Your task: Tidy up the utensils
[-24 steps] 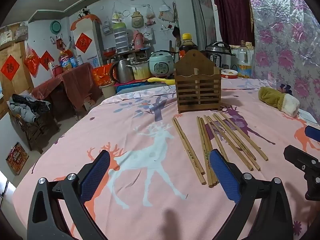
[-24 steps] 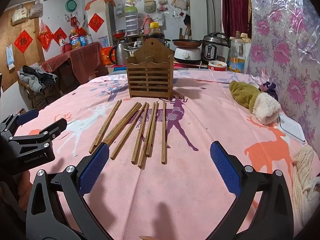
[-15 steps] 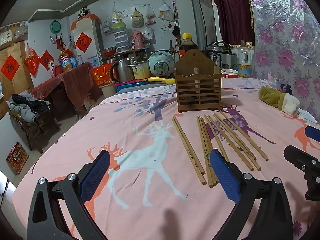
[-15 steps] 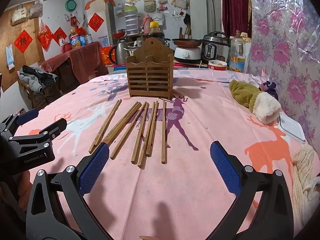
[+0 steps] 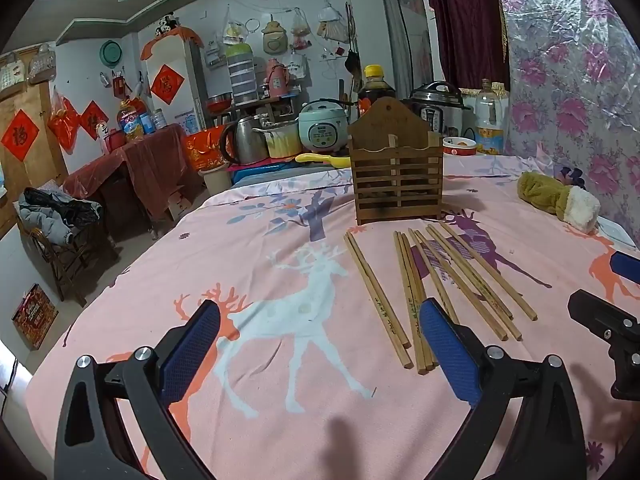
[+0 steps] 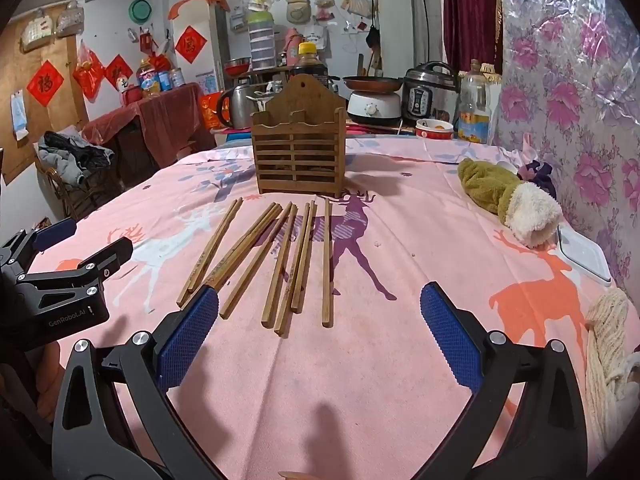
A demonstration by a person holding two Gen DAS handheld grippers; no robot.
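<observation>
Chopsticks' [image 5: 432, 280] near ends behind hand-held gripper [image 5: 320, 340]

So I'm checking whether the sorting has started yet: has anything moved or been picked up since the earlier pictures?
Nothing has visibly changed. The chopsticks lie loose on the pink cloth in front of the wooden holder, as before. The left gripper and right gripper both stay wide open, empty, hovering short of the chopsticks.
</observation>
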